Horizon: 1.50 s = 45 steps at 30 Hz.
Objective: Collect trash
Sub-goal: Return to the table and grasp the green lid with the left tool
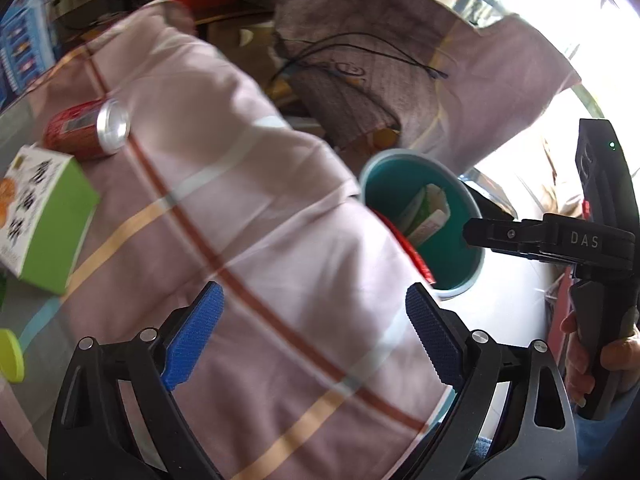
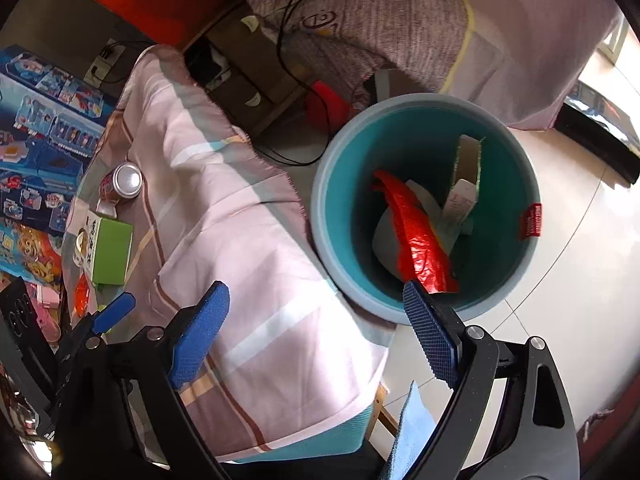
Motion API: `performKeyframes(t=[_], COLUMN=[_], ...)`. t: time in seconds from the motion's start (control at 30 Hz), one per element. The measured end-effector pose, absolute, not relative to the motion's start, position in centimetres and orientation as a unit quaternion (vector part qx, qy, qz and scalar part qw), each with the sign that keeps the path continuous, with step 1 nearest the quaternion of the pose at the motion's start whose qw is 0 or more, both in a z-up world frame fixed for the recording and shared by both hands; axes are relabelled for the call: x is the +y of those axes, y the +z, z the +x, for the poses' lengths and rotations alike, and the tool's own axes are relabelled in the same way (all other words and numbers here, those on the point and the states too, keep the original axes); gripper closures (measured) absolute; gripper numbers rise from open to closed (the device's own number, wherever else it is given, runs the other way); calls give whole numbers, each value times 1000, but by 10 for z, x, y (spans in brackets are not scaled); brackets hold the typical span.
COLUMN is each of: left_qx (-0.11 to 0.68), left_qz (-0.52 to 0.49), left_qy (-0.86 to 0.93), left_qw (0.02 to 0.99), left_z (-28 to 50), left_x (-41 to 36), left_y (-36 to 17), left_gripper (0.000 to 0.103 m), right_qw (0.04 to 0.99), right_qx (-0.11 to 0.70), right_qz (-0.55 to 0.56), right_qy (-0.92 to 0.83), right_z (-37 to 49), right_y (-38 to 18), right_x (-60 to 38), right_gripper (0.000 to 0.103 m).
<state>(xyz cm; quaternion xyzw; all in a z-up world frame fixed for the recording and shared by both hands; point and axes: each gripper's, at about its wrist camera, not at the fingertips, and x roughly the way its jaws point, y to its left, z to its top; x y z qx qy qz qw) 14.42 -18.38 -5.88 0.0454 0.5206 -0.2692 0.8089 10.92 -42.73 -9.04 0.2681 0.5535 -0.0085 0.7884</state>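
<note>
Trash bin (image 1: 460, 284) half hidden behind cloth (image 1: 248, 184)

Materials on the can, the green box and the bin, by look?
Can: metal, probably aluminium; shiny silver end, red printed wall.
Green box: likely coated cardboard; sharp folded edges, printed faces with a slight sheen.
Bin: looks like moulded plastic; smooth, matte teal inside, paler rim.

We see a teal bin (image 2: 424, 208) holding a red wrapper (image 2: 416, 236); beside it, a pink cloth (image 2: 240, 216) with brown and cream stripes carries a red can (image 1: 86, 130) and green box (image 1: 48, 216).
</note>
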Motion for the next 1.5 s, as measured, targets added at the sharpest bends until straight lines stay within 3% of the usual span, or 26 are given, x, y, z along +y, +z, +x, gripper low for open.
performKeyframes(t=[0.8,1.33,1.43,1.5], left_qx=[504,511,504,499], left_qz=[-44,16,22,23], left_qy=[-63,-73,-70,-69], left_qw=[860,856,860,864], left_z=[136,160,161,160], left_x=[102,112,111,111], left_y=[-70,-97,-98,-97], left_gripper=[8,9,13,22], right_qw=[783,763,764,764], right_qx=[600,627,627,626], right_qz=[94,69,65,63], right_qy=[136,142,142,142], right_z=[158,182,185,186], right_y=[-65,-83,-82,-81], right_x=[-193,-150,-145,-142], right_gripper=[18,18,18,18])
